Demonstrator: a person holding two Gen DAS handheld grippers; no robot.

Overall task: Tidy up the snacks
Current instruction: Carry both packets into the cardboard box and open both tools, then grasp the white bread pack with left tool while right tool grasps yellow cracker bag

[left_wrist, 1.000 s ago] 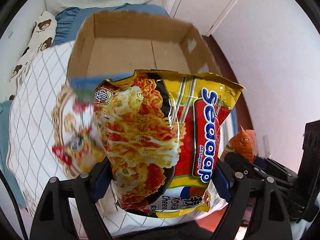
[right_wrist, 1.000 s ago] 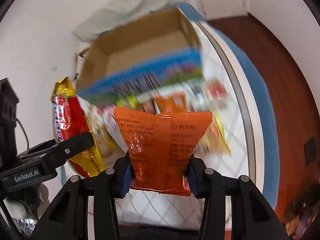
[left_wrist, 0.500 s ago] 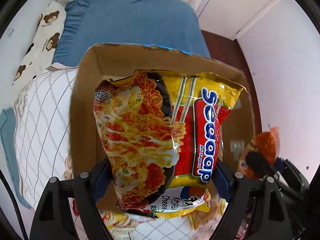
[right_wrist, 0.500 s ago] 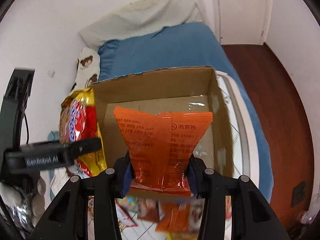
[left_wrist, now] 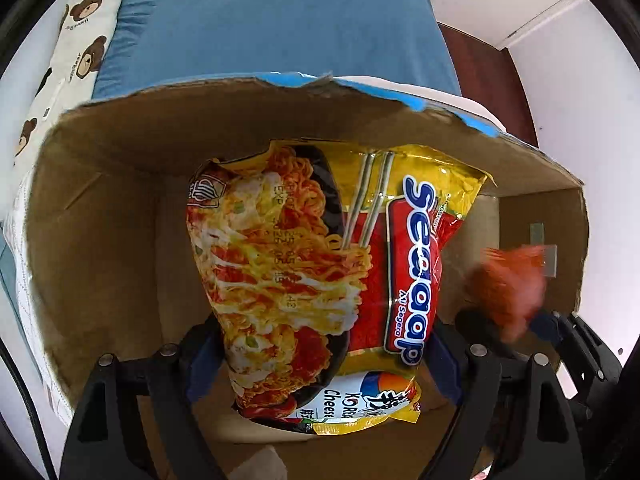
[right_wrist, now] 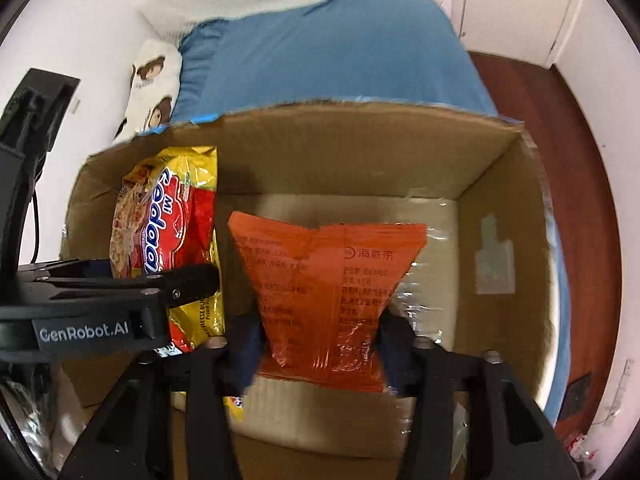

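**Two packets held over the open box, ready to be set down**

Left wrist view: the left gripper (left_wrist: 320, 354) has its jaws closed on the lower part of a Sedaap instant noodle packet (left_wrist: 320, 268), which stands upright between the blue pads. The packet hangs inside the mouth of the cardboard box (left_wrist: 100, 216), in front of the far wall and left of centre. To the right an orange packet (left_wrist: 508, 284) shows as a blur, so I cannot tell its exact position here, only that it sits near the box's right wall. Beyond the torn far rim lie a blue pillow (left_wrist: 280, 24) and a bear-print cloth (left_wrist: 76, 36).

Right wrist view: the right gripper (right_wrist: 320, 350) is clamped on the lower half of the orange packet (right_wrist: 328, 292), printed with Chinese text, and holds it upright over the middle of the box (right_wrist: 500, 248). This view shows what the other does not: the bare taped floor of the box on the far right, with nothing seen lying on it, and the left gripper's black body (right_wrist: 120, 300) from the side, with the noodle packet (right_wrist: 168, 248) just left of the orange one, close but apparently not touching.

The step in hand looks like placing both snacks into the box. The next move probably calls for lowering each packet toward the floor, keeping them side by side, then opening the jaws only once each packet rests on the cardboard, so neither tips over.
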